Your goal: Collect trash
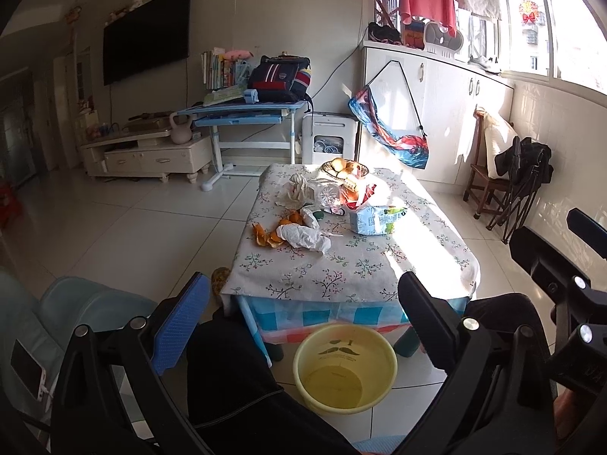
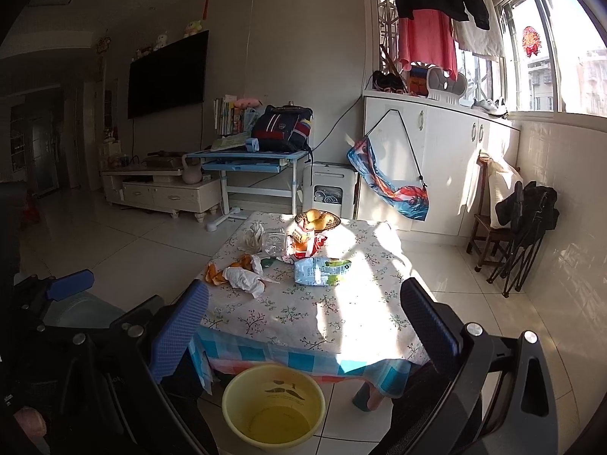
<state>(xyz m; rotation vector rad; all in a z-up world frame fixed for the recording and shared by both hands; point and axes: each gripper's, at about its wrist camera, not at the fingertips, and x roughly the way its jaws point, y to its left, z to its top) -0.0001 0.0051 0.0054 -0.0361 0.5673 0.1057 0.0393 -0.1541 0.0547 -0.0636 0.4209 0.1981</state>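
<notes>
A low table (image 1: 353, 265) (image 2: 303, 322) with a floral cloth holds trash: orange peels (image 1: 265, 237) (image 2: 214, 275), a crumpled white tissue (image 1: 303, 237) (image 2: 244, 280), a blue-green snack bag (image 1: 375, 220) (image 2: 322, 271), a clear plastic bottle (image 1: 328, 193) (image 2: 274, 242) and a red wrapper (image 1: 354, 193) (image 2: 305, 246). An empty yellow bin (image 1: 345, 367) (image 2: 274, 404) stands on the floor before the table. My left gripper (image 1: 303, 322) and right gripper (image 2: 303, 322) are both open and empty, held back from the table above the bin. The right gripper also shows at the right edge of the left wrist view (image 1: 561, 265).
A fruit basket (image 1: 345, 168) (image 2: 318, 220) sits at the table's far end. A light blue chair (image 1: 76, 314) is at the left with a phone (image 1: 26, 371) on it. A folded black chair (image 2: 527, 227) and wooden chair stand right. Tiled floor lies left of the table.
</notes>
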